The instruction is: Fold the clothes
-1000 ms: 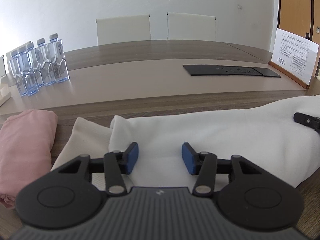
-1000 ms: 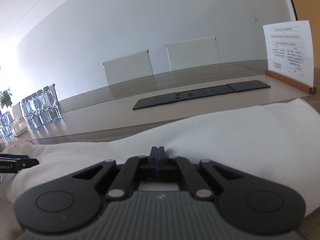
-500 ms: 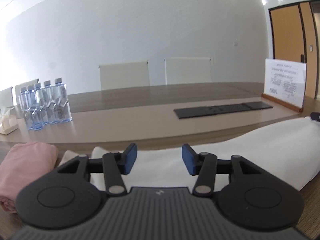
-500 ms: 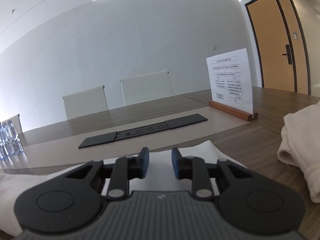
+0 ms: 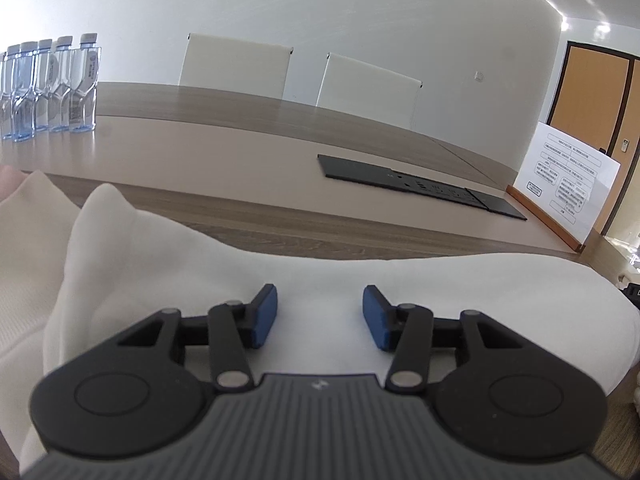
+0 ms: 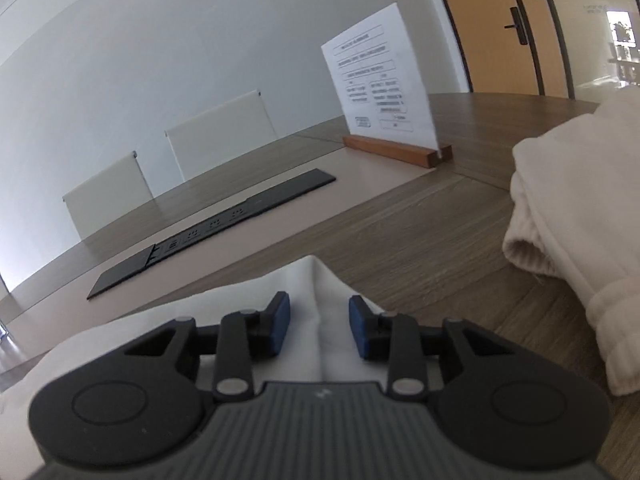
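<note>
Tongs, left: your left gripper (image 5: 319, 322) stood wide apart, its blue pads (image 5: 265, 320) holding nothing, low over the white garment (image 5: 304, 276).
Tongs, right: your right gripper (image 6: 319, 327) was also spread, somewhat narrower, with a raised crease of the same cloth (image 6: 316, 280) running up between its pads (image 6: 280, 322); the pads did not pinch it.
Garment: you had the white garment lying across the near edge of the wooden table (image 5: 280, 216), one corner peaked up at the left (image 5: 102, 200), a cream layer (image 5: 28, 240) showing beside it.
Other clothing: a cream knit piece (image 6: 576, 216) with ribbed cuffs sat bunched to your right, apart from the white garment.
Table top: a black power strip panel (image 5: 420, 186) lay flat further back; a printed sign (image 6: 378, 82) stood upright in a wooden base (image 6: 396, 150).
Far left: water bottles (image 5: 52, 84) stood in a row.
Beyond the table: two pale chairs (image 5: 236, 66) faced you against the wall.
</note>
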Demonstrator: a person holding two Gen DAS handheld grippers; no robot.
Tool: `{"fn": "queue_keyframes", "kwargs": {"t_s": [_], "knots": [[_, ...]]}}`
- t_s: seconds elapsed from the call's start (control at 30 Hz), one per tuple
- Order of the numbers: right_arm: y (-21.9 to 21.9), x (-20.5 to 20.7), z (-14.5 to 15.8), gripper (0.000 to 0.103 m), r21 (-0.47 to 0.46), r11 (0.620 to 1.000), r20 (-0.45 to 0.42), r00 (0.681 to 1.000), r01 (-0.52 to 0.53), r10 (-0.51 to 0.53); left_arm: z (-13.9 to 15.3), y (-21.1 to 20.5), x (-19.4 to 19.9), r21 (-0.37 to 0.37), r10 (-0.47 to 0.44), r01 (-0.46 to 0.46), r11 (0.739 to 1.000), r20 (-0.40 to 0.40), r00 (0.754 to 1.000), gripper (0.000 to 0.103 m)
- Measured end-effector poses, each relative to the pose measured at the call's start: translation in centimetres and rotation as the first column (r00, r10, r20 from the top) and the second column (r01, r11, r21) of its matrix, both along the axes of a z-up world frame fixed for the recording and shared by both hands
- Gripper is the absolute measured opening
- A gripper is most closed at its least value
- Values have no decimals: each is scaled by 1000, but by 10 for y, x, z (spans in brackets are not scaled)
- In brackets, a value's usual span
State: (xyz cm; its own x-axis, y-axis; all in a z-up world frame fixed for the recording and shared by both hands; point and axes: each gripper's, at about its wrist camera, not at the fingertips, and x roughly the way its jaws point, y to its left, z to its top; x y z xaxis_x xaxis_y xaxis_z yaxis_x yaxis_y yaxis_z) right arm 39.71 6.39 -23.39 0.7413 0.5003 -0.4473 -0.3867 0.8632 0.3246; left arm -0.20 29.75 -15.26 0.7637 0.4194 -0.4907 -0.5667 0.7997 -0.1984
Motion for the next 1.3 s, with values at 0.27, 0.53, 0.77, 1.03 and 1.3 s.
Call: {"fn": "queue_keyframes", "kwargs": {"t_s": [0.27,0.53,0.77,1.03,1.3], "knots": [[38,-97,27,38,78,949,187,939,-306,288,-2,-5,0,22,14,-14,1000,8,1000,47],[86,-139,4,38,-69,899,219,873,-432,436,9,-11,-29,113,-24,25,993,-9,1000,55],[74,-129,0,40,-13,887,184,871,-461,455,24,-24,-108,199,-68,72,977,-29,997,65],[74,-139,2,43,-31,884,184,866,-467,465,7,-33,-120,157,-17,40,987,-144,989,55],[74,-142,4,42,-54,885,176,868,-463,465,19,-35,-125,207,75,-49,977,-119,990,6]]}}
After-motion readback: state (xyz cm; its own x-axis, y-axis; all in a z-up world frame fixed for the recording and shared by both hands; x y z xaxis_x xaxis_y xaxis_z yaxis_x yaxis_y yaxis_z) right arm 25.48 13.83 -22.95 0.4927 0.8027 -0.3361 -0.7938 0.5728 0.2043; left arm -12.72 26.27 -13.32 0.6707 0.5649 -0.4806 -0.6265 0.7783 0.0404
